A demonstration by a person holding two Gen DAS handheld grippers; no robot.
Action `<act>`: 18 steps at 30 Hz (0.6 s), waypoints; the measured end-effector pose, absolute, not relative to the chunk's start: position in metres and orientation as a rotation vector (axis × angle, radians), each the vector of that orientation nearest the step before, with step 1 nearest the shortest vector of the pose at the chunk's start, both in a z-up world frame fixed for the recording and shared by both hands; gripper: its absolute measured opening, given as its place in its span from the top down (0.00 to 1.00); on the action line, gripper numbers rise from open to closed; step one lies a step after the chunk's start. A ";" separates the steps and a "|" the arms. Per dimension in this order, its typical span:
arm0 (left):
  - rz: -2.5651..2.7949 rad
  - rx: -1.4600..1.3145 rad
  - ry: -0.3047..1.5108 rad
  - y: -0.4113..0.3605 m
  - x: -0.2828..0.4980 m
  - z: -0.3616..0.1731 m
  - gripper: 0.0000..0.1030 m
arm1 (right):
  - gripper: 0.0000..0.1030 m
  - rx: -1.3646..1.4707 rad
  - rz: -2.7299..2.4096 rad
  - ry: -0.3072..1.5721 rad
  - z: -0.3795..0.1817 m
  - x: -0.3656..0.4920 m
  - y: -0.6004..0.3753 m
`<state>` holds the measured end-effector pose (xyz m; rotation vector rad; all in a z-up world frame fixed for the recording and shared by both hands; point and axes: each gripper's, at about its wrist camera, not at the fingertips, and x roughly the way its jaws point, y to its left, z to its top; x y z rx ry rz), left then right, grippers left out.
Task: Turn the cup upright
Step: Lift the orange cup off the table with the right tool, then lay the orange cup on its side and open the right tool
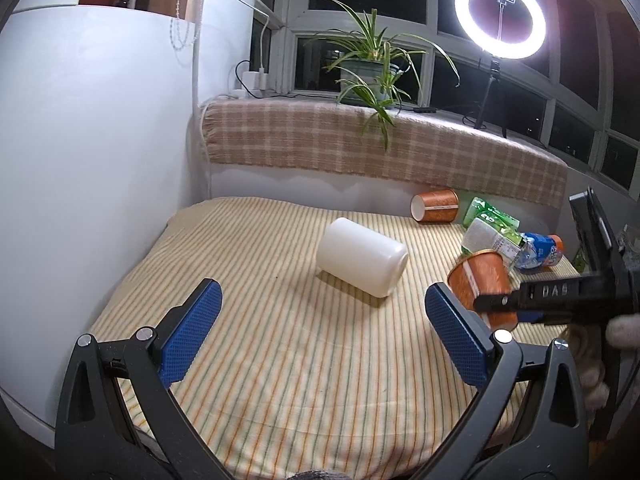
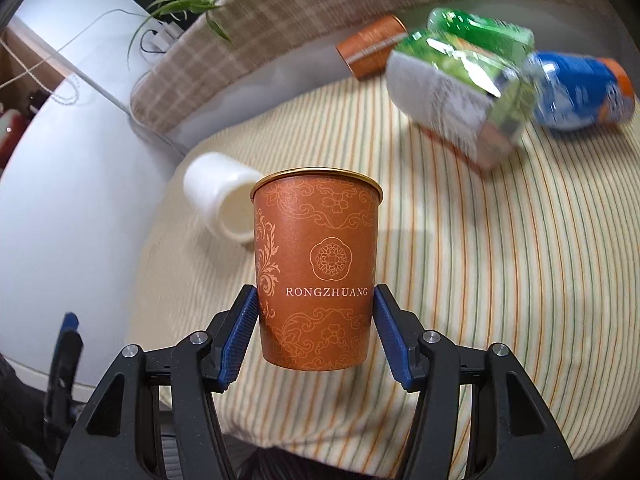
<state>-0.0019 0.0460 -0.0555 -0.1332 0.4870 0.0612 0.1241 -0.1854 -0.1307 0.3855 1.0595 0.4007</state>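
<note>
Gripper right (image 2: pixel 316 322) pinches my orange paper cup (image 2: pixel 316 268) low on its sides, rim up, lifted above the striped tabletop (image 2: pixel 480 280). My left gripper (image 1: pixel 320 332) hangs spread near a white jar (image 1: pixel 360 262) lying sideways.

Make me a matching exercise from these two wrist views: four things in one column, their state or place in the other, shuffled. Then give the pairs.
Things:
1. orange cup
2. white jar
3. second orange cup
4. left gripper

States:
A. open, holding nothing
B. lying on its side in the middle of the striped cloth
C. clamped between the blue pads of the right gripper
D. lying on its side at the far edge, near the plaid cover

Pairs: 1-C, 2-B, 3-D, 4-A
</note>
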 end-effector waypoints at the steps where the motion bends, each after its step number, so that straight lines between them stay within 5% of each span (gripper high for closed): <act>1: 0.058 -0.135 0.491 0.045 -0.002 -0.056 0.00 | 0.44 0.388 0.395 1.065 -0.133 0.122 -0.186; 18: 0.048 -0.120 0.517 0.043 0.003 -0.054 0.00 | 0.42 0.374 0.348 1.080 -0.139 0.127 -0.184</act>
